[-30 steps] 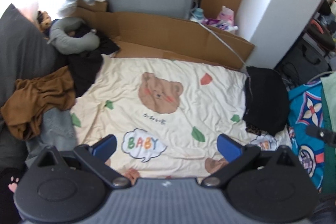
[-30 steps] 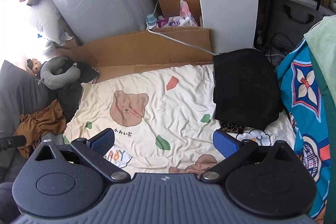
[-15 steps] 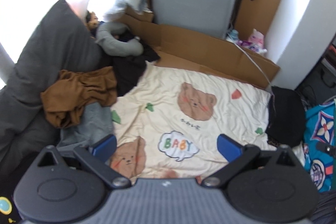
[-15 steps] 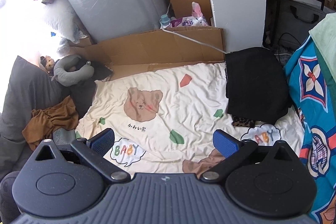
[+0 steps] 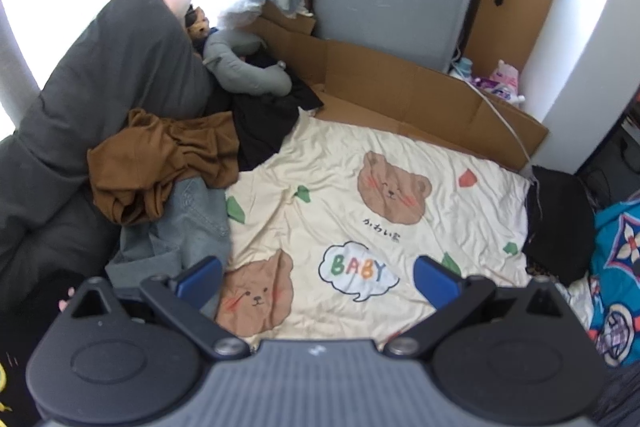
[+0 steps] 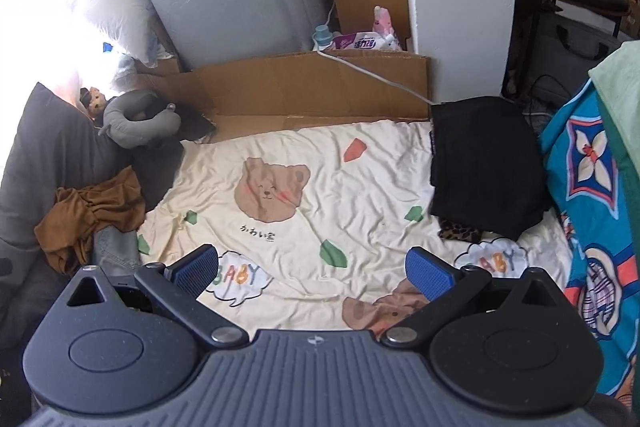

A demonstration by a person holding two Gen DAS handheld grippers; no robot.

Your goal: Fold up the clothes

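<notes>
Left claw: I hold the left gripper (image 5: pixel 318 277) above the near edge of the bear-print sheet (image 5: pixel 360 195), blue pads wide apart, nothing between them.
Right claw: the right gripper (image 6: pixel 312 269) hangs likewise over the sheet's near edge, pads wide apart and empty.
Step in hand: as I judge it, choosing and fetching the next loose garment; no cloth is gripped yet.
Task's things: the unfolded heap lies ahead and to the left of the left claw. The brown garment (image 5: pixel 160 163) sits on top, the denim garment (image 5: pixel 188 227) under it and just beside the left pad, and a loose black garment (image 5: pixel 264 123) lies beyond, toward the grey neck pillow (image 5: pixel 244 79).
Folded stack: a black folded garment (image 6: pixel 484 167) rests ahead and to the right of the right claw, with a leopard-print piece (image 6: pixel 460 231) showing beneath it.
Doing it well: I would pinch a single layer at a hem or collar, not a bunch, lift it clear of the heap, and lay it flat on the open middle of the sheet, between the two claws.
Count, loose garments: three that I can tell apart; more may be hidden.
Count, stacked pieces: two visible.
Count, claws: two, both empty.
</notes>
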